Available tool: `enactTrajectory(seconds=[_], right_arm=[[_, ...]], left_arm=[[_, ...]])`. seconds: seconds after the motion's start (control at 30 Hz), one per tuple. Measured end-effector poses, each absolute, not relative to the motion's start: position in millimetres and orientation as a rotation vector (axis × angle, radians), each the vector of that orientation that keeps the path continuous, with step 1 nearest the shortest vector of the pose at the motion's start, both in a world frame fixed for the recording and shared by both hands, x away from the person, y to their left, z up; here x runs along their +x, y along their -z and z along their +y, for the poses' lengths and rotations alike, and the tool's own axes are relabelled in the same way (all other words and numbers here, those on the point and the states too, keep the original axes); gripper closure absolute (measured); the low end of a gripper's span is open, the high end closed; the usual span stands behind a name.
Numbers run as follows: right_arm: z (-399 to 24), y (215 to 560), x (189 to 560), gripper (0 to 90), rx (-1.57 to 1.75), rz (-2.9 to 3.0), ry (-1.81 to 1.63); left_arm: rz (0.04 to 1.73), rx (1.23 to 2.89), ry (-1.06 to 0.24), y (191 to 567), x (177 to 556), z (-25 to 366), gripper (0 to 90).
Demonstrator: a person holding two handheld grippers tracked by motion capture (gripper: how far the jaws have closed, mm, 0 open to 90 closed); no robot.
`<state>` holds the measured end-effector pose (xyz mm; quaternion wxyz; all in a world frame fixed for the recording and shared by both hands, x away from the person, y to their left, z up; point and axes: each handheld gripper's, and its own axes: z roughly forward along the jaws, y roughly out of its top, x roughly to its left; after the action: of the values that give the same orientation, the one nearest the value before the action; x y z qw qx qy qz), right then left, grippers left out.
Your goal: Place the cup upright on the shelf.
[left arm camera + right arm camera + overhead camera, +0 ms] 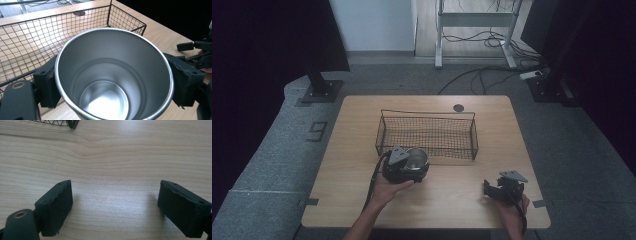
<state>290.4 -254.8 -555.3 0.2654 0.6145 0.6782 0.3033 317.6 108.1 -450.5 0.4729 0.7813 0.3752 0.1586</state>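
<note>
left gripper (412,167) clamped on steel cup (113,75), held at near left edge of wire basket (427,131); cup not yet inside. right gripper (115,205) wide open, empty, over table (112,157).

I see a wooden counter (462,190) on grey carpet (272,165). A small round dark disc (458,107) sits near the counter's far edge. Taped to the carpet left of the counter is a dark mark (317,131) shaped like a nine. Black stand bases (322,91) sit on the floor at far left and far right. Beyond the counter I make out a white frame (477,20) with loose cables (482,75) trailing across the floor beneath it.
</note>
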Motion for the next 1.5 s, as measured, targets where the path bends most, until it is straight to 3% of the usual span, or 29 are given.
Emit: enactTrajectory(seconds=[1.5], right_arm=[[-255,555,290,12.8,1.659,1.830,-0.819]], left_arm=[[0.946,1.895,-0.391,420,363,116,15.1]])
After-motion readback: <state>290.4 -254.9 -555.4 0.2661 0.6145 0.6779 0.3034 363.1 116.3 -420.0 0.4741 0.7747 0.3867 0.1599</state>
